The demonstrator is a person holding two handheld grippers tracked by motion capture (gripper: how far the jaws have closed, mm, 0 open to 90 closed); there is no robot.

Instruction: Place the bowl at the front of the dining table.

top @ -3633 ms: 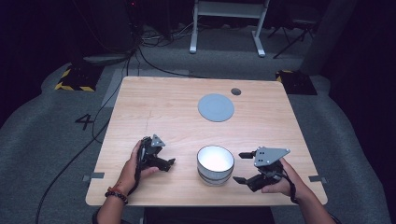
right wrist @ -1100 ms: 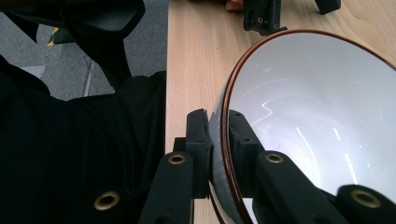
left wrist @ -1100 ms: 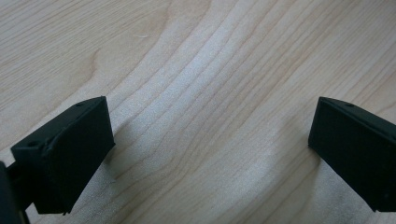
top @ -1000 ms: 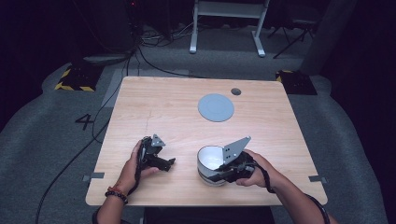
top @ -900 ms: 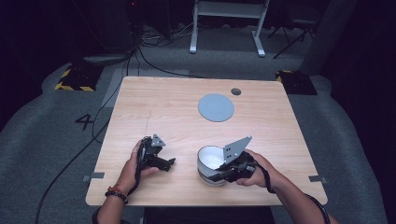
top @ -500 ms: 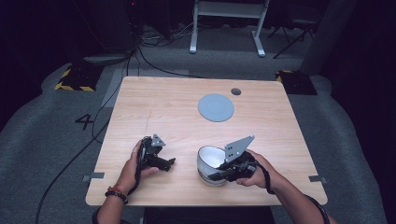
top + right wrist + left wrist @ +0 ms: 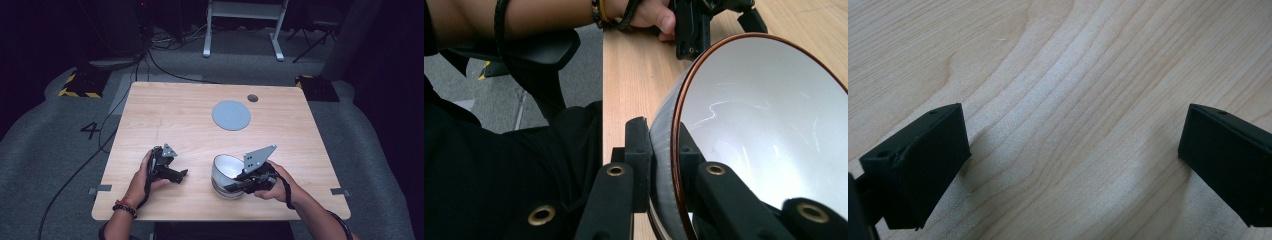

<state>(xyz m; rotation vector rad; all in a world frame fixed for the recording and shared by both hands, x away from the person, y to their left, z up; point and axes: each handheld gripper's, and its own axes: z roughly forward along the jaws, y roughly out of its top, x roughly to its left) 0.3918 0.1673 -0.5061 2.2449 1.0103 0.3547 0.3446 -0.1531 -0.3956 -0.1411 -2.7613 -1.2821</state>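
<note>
The bowl (image 7: 226,176), near the front edge of the worktop (image 7: 190,115), is now pinched at its rim by the right gripper (image 7: 240,184), brought over from the right, so lifting appears possible, while the left gripper (image 7: 176,172) is kept spread, resting.

recording lab: lone wooden table (image 7: 180,107), floor cables (image 7: 165,67), hazard-taped blocks (image 7: 80,82).

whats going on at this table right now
A person works at a wooden table with a hand-held gripper in each hand. The right hand-held gripper is shut on the wall of a white bowl, one jaw inside and one outside. The left hand-held gripper rests open on bare wood. A grey disc lies farther back.
</note>
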